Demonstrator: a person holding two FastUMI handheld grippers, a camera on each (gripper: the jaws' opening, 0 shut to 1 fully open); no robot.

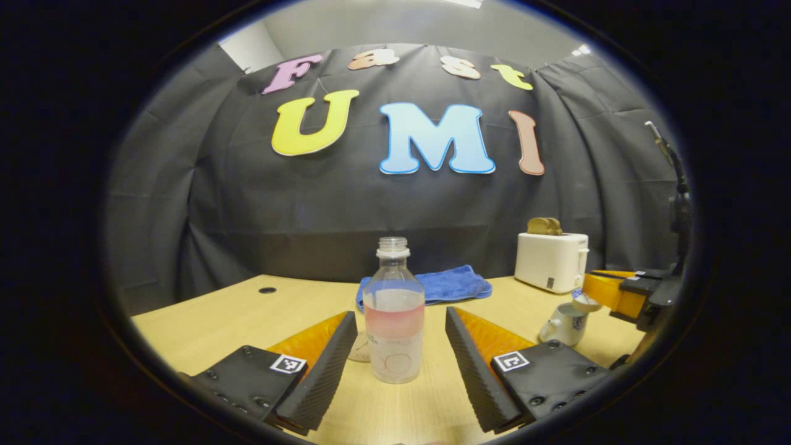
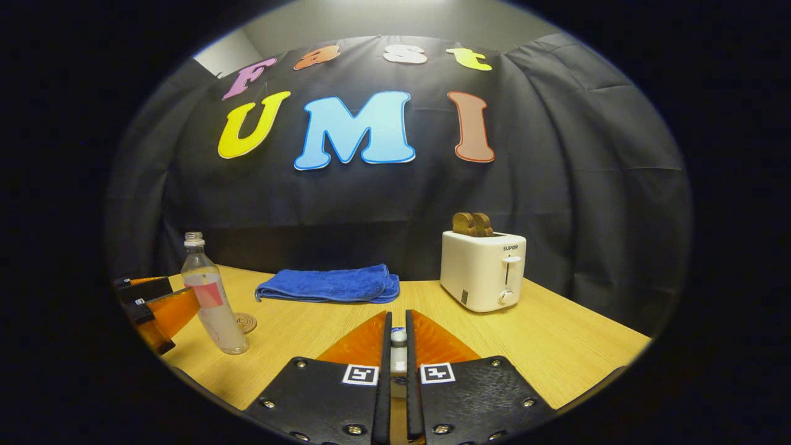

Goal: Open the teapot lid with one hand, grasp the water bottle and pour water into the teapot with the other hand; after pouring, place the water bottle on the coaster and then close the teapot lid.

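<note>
Between my left gripper (image 1: pixel 400 355)'s ribbed, spread jaws stands the clear plastic, uncapped water bottle (image 1: pixel 393 312), untouched; my right gripper (image 2: pixel 398 346) pinches the white teapot lid's knob (image 2: pixel 398 337) above the wooden desk (image 2: pixel 556 340).

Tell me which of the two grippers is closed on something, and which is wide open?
The right gripper is shut on the teapot lid's knob. The left gripper is wide open, its fingers apart on either side of the uncapped water bottle without touching it.
</note>
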